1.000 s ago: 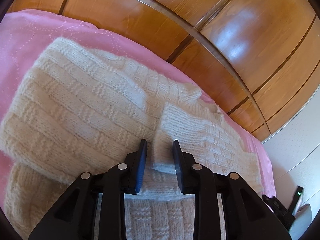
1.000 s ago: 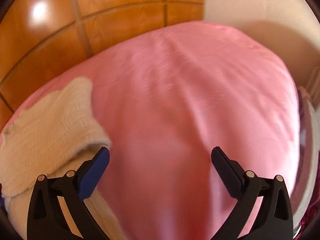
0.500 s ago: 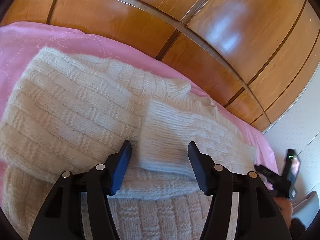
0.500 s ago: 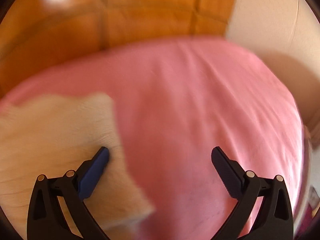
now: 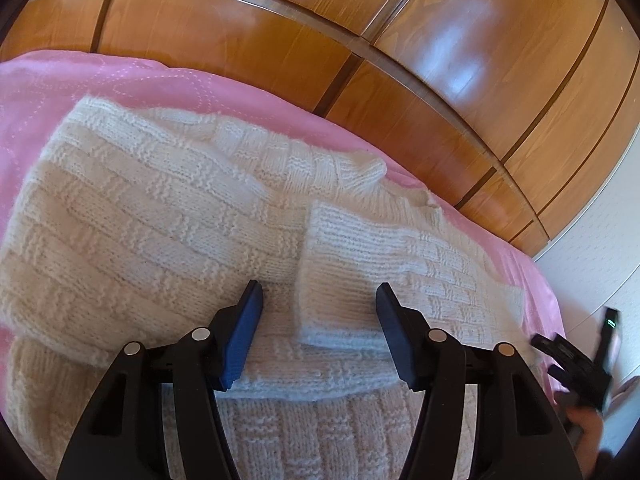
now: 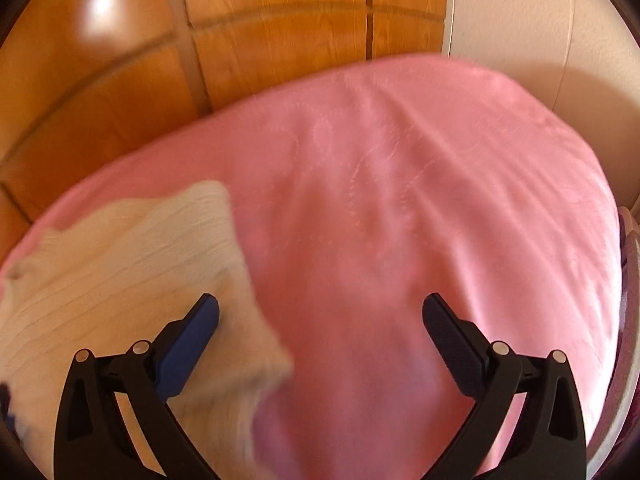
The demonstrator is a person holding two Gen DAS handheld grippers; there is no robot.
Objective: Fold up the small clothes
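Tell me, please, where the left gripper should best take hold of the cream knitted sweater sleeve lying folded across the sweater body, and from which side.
Probably the ribbed cuff end of the cream knitted sleeve. Its free edge lies on the sweater body, directly between the open left gripper fingers, so come straight forward and down from the near side, pinching that raised edge.

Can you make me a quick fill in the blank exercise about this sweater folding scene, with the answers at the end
1. The knitted sweater lies on a bedspread coloured ____.
2. The left tool is ____, gripping nothing.
3. Behind the bed stand doors made of ____.
4. The sweater's colour is ____.

Answers: pink; open; wood; cream
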